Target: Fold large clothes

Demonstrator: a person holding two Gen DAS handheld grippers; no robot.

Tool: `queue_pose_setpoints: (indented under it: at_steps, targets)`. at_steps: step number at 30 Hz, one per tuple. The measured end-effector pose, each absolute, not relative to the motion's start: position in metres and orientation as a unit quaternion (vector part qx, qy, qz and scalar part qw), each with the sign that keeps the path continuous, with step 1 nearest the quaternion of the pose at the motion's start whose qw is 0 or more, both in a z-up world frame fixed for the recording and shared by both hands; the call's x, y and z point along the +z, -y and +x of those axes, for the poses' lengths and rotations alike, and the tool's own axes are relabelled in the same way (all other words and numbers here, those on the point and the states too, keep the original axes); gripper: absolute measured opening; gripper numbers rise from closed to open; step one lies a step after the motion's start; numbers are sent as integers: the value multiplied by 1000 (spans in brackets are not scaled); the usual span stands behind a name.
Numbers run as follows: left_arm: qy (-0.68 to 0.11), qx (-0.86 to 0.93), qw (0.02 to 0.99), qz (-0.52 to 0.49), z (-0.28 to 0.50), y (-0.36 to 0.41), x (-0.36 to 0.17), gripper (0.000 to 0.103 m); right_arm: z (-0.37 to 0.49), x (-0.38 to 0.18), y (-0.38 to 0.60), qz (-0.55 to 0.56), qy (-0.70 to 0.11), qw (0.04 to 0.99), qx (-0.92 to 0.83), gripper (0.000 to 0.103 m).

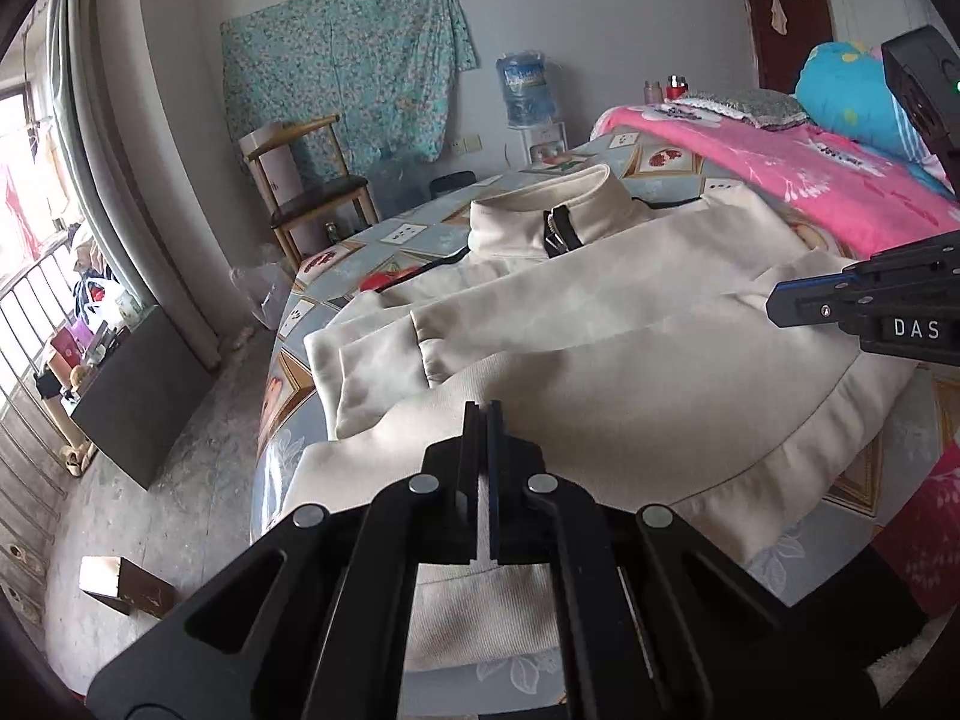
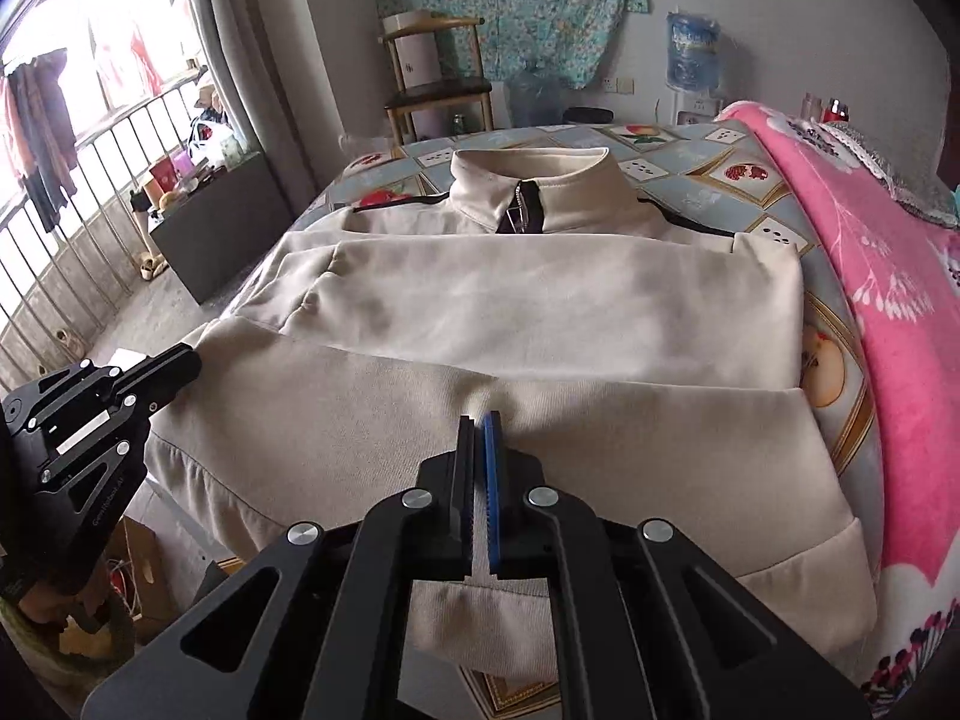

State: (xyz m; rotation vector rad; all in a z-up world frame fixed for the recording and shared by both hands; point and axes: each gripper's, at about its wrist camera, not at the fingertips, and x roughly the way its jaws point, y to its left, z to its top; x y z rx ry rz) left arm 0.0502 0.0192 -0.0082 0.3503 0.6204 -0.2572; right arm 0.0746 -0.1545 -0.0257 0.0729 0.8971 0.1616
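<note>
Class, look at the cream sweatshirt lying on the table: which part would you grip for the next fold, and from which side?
Grip the sweatshirt's ribbed bottom hem from the near edge: sleeves already lie folded across the chest, and the hem is free.

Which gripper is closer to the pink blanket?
Right. The right gripper is on the sweater's hem toward the pink blanket; the left gripper is at the far edge.

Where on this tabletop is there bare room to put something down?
Bare tablecloth shows beyond the collar, and in a strip between the cream sweatshirt and the pink blanket. A narrow margin runs along the left edge. The middle and near edge are crowded: sweatshirt and both grippers.
</note>
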Motion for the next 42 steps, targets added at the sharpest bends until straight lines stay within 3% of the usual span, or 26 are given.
queue_pose_setpoints:
  at_steps: [6,13,17,18,26,30,35,38,42]
  targets:
    - [-342,-122,911,194,75,-12,-57,2,95,-74,153,26,-464,883,62,3]
    - [-355,-127,906,192,78,-12,-68,2,78,-58,189,96,-455,881,90,4]
    - [-359,-132,904,190,78,-14,-67,2,54,-31,248,93,-424,901,-6,36]
    - [-360,-133,904,190,78,-14,-68,2,52,-29,261,93,-423,901,-24,39]
    - [-366,-136,899,196,76,-13,-67,2,69,-43,289,68,-444,892,-47,39]
    - [-364,-138,901,193,74,-14,-68,2,80,-64,292,44,-457,884,-85,29]
    - [-371,-155,901,164,78,-23,-65,3,62,-26,298,53,-416,897,-142,25]
    - [-375,-168,902,136,81,-30,-65,3,48,1,271,69,-383,918,-74,25]
    - [-382,-180,901,97,84,-37,-65,3,58,-6,186,42,-408,907,93,25]
